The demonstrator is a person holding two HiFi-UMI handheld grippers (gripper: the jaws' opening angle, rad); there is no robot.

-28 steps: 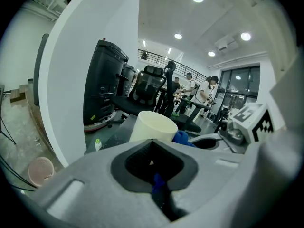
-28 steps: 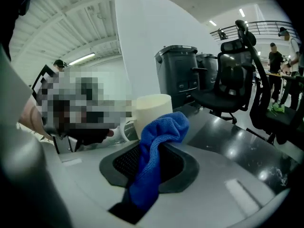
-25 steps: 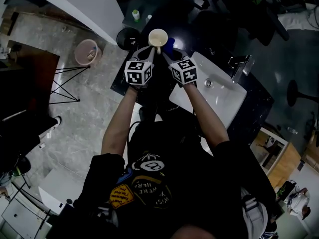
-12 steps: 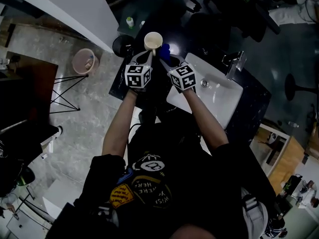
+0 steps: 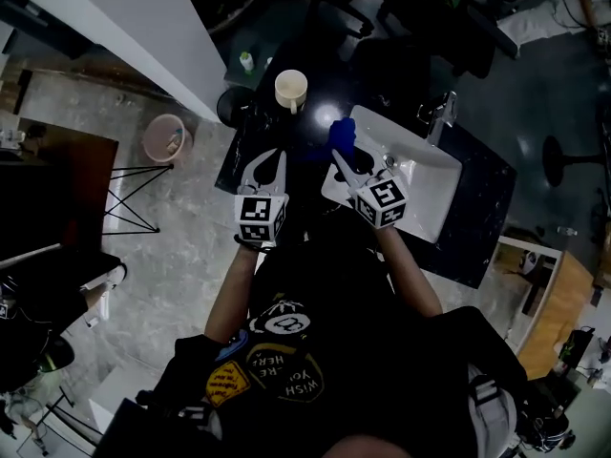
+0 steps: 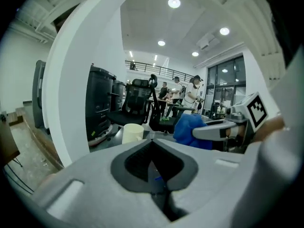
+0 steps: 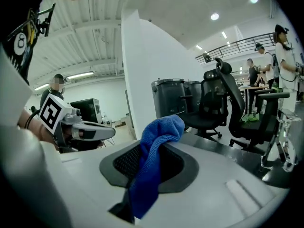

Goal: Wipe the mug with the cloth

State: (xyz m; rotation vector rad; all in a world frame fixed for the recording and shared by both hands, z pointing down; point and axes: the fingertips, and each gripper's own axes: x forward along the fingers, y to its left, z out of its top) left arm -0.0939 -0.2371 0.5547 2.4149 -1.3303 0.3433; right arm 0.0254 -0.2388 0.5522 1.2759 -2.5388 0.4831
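My left gripper (image 5: 268, 160) hung spread and empty over the dark counter's (image 5: 320, 98) left edge. The cream ceramic mug (image 5: 290, 90) stood clear beyond it, at upper centre. My right gripper (image 5: 342, 151) pinched the blue microfibre cloth (image 5: 341, 132) above the white sink's (image 5: 420, 175) left rim.

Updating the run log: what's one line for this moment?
left gripper: open, empty | right gripper: shut on blue cloth | mug: upright on counter, apart from both grippers
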